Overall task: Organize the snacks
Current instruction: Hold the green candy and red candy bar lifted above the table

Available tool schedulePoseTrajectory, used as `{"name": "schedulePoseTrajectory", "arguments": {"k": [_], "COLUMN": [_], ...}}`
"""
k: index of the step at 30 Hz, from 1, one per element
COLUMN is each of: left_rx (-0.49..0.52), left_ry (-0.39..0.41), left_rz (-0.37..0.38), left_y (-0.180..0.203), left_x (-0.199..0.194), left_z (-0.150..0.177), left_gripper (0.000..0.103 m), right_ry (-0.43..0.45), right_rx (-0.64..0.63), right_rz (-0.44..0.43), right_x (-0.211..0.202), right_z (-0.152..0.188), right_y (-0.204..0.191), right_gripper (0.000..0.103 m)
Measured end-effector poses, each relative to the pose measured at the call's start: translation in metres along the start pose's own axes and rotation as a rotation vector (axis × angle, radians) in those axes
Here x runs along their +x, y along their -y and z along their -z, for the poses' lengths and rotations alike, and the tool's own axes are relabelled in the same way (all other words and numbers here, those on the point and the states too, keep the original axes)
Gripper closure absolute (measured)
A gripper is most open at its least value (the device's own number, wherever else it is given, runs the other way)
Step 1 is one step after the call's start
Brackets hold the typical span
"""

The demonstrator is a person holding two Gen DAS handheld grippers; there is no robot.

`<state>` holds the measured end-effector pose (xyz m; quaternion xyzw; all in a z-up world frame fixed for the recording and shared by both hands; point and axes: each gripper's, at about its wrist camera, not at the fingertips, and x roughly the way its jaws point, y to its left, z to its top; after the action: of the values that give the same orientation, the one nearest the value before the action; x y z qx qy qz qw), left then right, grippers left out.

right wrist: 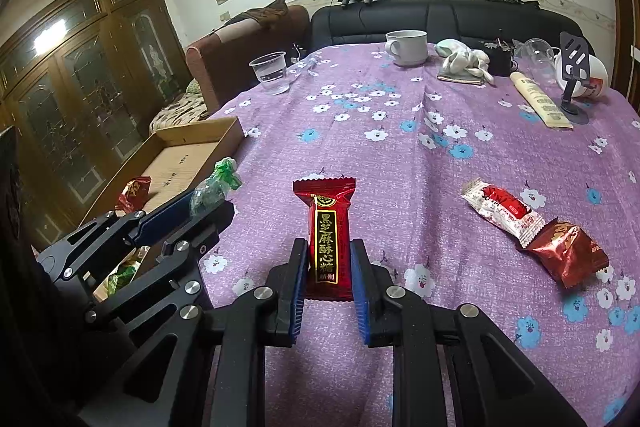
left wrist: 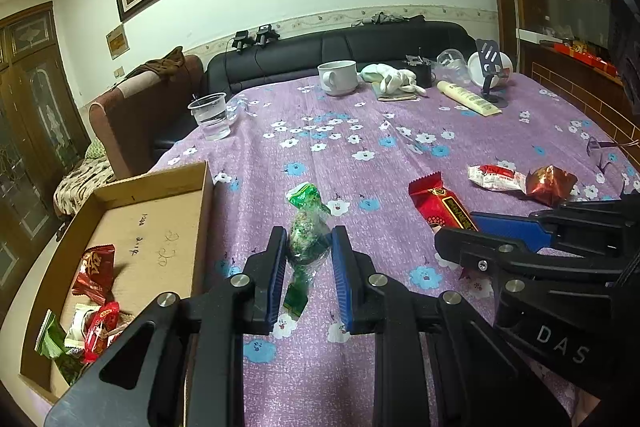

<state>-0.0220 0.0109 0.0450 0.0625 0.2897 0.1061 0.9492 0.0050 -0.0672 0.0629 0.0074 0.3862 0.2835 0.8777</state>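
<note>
My left gripper (left wrist: 309, 241) is shut on a green twist-wrapped candy (left wrist: 307, 227), held just above the purple flowered tablecloth (left wrist: 360, 131); the same green candy (right wrist: 214, 187) shows in the right wrist view between that gripper's pads. My right gripper (right wrist: 329, 255) is shut on a dark red snack bar with gold characters (right wrist: 329, 231), also seen as the red bar (left wrist: 438, 205) at the right of the left wrist view. A cardboard box (left wrist: 204, 211) lies at the left and holds several wrapped snacks (left wrist: 94, 267). A white-and-red packet (right wrist: 502, 209) and a brown-red foil packet (right wrist: 566, 253) lie loose to the right.
At the far end stand a white mug (left wrist: 338, 77), a plastic cup of water (left wrist: 211, 117), a white cloth (left wrist: 390, 77), a cream tube (left wrist: 468, 99), a phone stand (left wrist: 492, 67) and a tipped clear cup (left wrist: 452, 61). Glasses (left wrist: 600, 151) lie at the right edge. A black sofa (left wrist: 340, 51) runs behind.
</note>
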Motion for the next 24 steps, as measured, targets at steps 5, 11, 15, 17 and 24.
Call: {"name": "schedulePoseTrajectory", "arguments": {"k": [5, 11, 15, 17, 24], "left_rx": [0.000, 0.000, 0.001, 0.003, 0.005], "left_ry": [0.004, 0.011, 0.020, 0.023, 0.039], "left_rz": [-0.003, -0.011, -0.019, -0.021, -0.038], "left_y": [-0.0004, -0.0009, -0.0007, -0.0002, 0.0002], "left_x": [-0.0007, -0.0028, -0.0044, -0.0046, -0.0064], "left_z": [-0.0002, -0.0007, -0.0008, -0.0011, -0.0015], "left_gripper": [0.083, 0.083, 0.083, 0.083, 0.083], "right_ry": [0.005, 0.011, 0.018, 0.020, 0.027], "right_rx": [-0.002, -0.005, -0.007, -0.009, -0.015], "right_rz": [-0.003, -0.007, -0.009, -0.010, -0.012], "right_x": [-0.0011, -0.0025, -0.0045, -0.0048, -0.0062], "right_z": [0.0004, 0.0005, 0.0008, 0.0009, 0.0008], "right_y": [-0.0003, -0.0010, -0.0014, -0.0016, -0.0035], "right_gripper": [0.082, 0.082, 0.082, 0.082, 0.082]}}
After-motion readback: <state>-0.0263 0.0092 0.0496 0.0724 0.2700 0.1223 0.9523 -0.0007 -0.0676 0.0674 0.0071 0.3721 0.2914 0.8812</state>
